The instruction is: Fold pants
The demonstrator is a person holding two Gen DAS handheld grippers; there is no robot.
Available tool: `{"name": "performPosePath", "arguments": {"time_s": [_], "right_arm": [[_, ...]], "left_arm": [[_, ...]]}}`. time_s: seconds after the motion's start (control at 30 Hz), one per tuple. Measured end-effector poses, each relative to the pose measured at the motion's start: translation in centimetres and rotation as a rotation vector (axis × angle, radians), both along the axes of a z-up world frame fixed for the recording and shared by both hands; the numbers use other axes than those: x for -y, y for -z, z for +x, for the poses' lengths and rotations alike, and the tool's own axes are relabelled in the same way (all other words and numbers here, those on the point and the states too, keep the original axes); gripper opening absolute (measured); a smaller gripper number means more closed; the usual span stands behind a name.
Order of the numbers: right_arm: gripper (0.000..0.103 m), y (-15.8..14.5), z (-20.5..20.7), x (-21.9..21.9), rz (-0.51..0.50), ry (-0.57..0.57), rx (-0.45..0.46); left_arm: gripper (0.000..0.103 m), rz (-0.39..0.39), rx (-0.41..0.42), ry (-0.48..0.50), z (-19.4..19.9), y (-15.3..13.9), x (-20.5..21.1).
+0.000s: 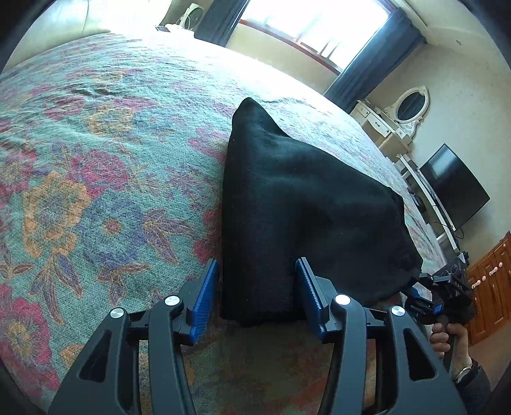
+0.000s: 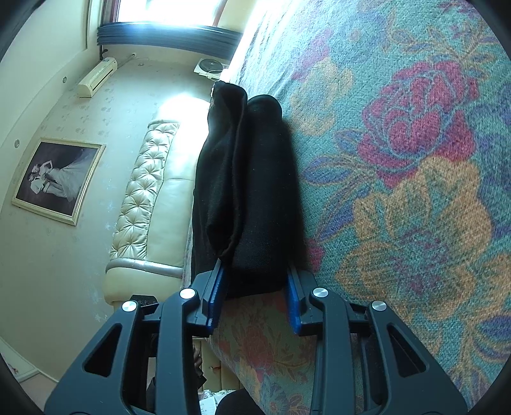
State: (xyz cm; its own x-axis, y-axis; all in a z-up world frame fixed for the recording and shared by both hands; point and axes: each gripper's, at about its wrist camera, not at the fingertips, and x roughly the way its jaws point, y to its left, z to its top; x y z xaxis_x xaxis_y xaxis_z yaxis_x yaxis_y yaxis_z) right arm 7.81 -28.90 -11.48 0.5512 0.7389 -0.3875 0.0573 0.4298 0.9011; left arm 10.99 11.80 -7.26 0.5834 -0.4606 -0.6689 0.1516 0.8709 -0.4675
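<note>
Straddling the near end of the folded black knit pants (image 1: 287,204), my left tongs (image 1: 255,293) stand at a middling width; their blue ribbed pads (image 1: 204,297) flank the cloth on both sides, the left one showing a sliver of gap, the right one so close that I cannot tell whether it touches; nothing is pinched there. My right tongs (image 2: 255,297) are narrower, and their blue pads (image 2: 215,297) press on the near corner of the same pants (image 2: 255,178); from that side the garment reads as a thick stacked bundle, one flap of its upper layer sagging over the fold beneath it. The pants lie on the bed, on a woven bedspread (image 1: 95,178) of teal ground with red, orange and purple flowers; in the left view they spread out away from the tongs and taper to a point at the far end. At the right edge of that view my other hand (image 1: 447,335) grips the black handle of the right tool, a watch on the wrist. Beyond the bed: a bright window (image 1: 313,25) with dark blue curtains, a white dressing table with an oval mirror (image 1: 412,105), a dark flat screen (image 1: 453,188); in the right view, a cream tufted headboard (image 2: 143,191), a gold-framed picture (image 2: 57,178) on the wall, and a wall air conditioner (image 2: 97,76).
</note>
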Motion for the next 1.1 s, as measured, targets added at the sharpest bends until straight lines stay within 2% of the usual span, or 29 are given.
{"name": "performPosePath", "arguments": {"time_s": [0.07,0.17,0.23,0.3,0.43,0.53,0.57,0.63,0.7,0.8,0.87,0.97,1.1], "right_arm": [[0.036,0.0,-0.3,0.4,0.006,0.004,-0.011],[0.043,-0.8,-1.3,1.3,-0.019,0.037,-0.02],[0.049,-1.6,-2.4,2.1,-0.052,0.081,-0.015],[0.06,-3.0,-3.8,2.8,-0.159,0.143,-0.002],[0.064,-5.5,-6.2,3.8,-0.36,0.216,0.045],[0.068,-6.6,-7.8,3.3,-0.495,0.254,0.042],[0.073,-6.9,-8.1,2.8,-0.541,0.263,0.041],[0.077,-7.7,-8.8,0.7,-0.627,0.264,0.048],[0.085,-8.2,-9.1,-2.0,-0.686,0.207,0.086],[0.086,-8.8,-9.5,-6.2,-0.803,0.128,0.114],[0.091,-9.0,-10.1,-8.5,-0.841,0.091,0.134],[0.091,-9.3,-10.7,-11.1,-0.88,0.058,0.138],[0.092,-9.7,-11.5,-13.6,-0.954,0.03,0.156]], "left_arm": [[0.069,0.028,-0.007,-0.027,-0.3,-0.2,-0.4],[0.072,0.046,-0.014,-0.062,-1.0,-0.5,-1.0],[0.075,0.101,0.009,-0.074,-1.7,-1.1,-0.9],[0.079,0.181,0.031,-0.065,-2.2,-1.7,-0.2],[0.079,0.281,0.09,-0.063,-3.2,-2.4,0.6],[0.079,0.308,0.08,-0.072,-3.3,-2.2,1.1],[0.079,0.318,0.069,-0.077,-3.5,-2.0,1.5],[0.079,0.348,0.064,-0.085,-4.1,-1.9,2.5],[0.079,0.381,0.082,-0.076,-5.0,-2.1,3.5],[0.079,0.453,0.126,-0.091,-6.6,-3.0,4.9],[0.08,0.475,0.153,-0.109,-7.6,-3.8,5.5],[0.087,0.454,0.17,-0.13,-8.7,-4.9,5.9],[0.087,0.402,0.186,-0.131,-10.1,-6.0,6.5]]}}
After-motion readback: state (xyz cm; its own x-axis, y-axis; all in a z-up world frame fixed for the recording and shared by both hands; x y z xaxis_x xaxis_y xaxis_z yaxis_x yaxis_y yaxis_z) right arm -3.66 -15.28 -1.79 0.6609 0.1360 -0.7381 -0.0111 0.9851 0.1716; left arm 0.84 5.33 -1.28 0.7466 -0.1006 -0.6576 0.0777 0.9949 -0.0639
